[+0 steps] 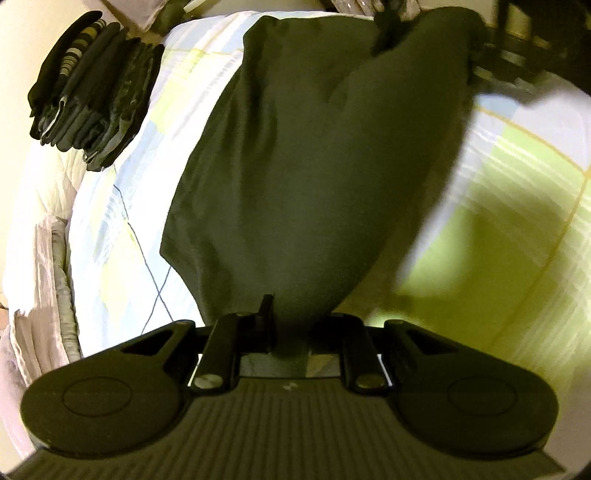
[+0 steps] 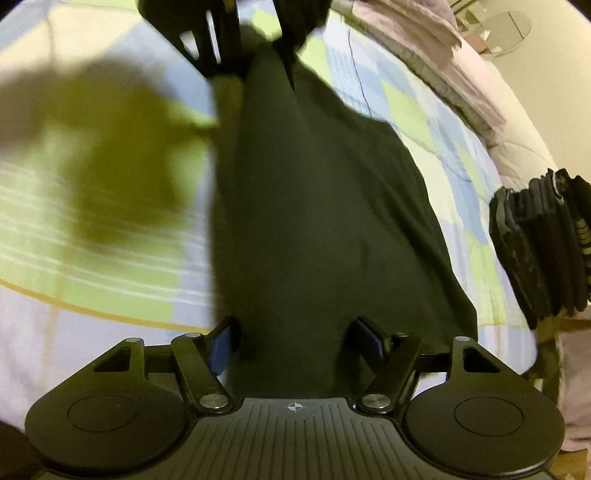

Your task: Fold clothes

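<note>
A dark green garment stretches between my two grippers above a patchwork quilt. In the left wrist view, my left gripper is shut on its near end, with one finger showing against the cloth. My right gripper holds the far end at the top of that view. In the right wrist view, the garment runs from my right gripper up to the left gripper. The right fingers stand somewhat apart, and a thick bunch of cloth fills the gap. The garment's one long edge rests on the quilt.
The bed's quilt has green, blue and white patches. A stack of folded dark clothes sits near the bed's edge. Pale bedding is heaped along one side. Shadows of the grippers fall on the quilt.
</note>
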The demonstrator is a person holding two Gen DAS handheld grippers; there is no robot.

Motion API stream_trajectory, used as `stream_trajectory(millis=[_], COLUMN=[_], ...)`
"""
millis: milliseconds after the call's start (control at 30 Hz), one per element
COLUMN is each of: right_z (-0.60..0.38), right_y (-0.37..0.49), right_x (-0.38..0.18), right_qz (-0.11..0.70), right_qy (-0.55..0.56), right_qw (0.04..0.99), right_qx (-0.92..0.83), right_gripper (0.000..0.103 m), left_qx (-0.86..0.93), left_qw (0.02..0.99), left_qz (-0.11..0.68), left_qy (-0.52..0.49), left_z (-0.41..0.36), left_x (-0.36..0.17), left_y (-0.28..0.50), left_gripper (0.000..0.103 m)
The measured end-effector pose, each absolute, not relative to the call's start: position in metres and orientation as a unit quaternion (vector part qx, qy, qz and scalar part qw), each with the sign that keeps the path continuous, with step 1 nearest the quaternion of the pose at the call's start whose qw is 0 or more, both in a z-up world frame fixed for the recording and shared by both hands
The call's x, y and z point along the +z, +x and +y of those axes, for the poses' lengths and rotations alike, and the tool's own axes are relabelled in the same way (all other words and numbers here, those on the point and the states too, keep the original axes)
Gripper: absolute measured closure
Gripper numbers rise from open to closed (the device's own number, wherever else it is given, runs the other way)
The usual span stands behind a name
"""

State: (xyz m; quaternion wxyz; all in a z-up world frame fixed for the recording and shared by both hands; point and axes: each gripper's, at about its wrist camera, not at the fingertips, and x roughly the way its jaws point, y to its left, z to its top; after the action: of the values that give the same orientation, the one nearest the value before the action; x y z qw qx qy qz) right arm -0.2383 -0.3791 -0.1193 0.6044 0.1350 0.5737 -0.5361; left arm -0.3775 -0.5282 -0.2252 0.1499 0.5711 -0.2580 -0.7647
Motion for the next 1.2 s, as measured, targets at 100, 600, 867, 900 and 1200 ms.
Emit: stream_trajectory(millis=[100,600,867,900,1200], right_z=[-0.380,-0.493,-0.500,-0.489,-0.392], right_y=[-0.244,-0.286,-0.126,-0.104,0.000], right_x=[-0.115,0.064,0.062,0.048,-0.057], right_qz=[0.584,0.727,0.651,0.626,0.495], right_qy=[0.117,-0.178,-0.417,-0.440,-0.472], right_qw=[0.606,0.636,0.631,0.637,0.715], right_qx=[-0.527,-0.188,0.067,0.094,0.144], right_gripper=[0.081,0.085,0.085,0.085,0.041], left_qx=[-0.774,-0.832,-0.698,-0.667,-0.491], left_qw=[0.166,0.391,0.551,0.570,0.636], left_qz=[-0.224,0.291,0.451,0.476,0.594], left_qy=[0.568,0.266,0.079,0.061,0.034], left_z=[-0.522,-0.440,-0.373,-0.359,-0.224], left_x=[-0.209,-0.070,-0.097,-0.110,-0.182], left_y=[-0.380,-0.397,-0.325,-0.310,-0.207], left_gripper=[0.091,0.093,0.092,0.091,0.072])
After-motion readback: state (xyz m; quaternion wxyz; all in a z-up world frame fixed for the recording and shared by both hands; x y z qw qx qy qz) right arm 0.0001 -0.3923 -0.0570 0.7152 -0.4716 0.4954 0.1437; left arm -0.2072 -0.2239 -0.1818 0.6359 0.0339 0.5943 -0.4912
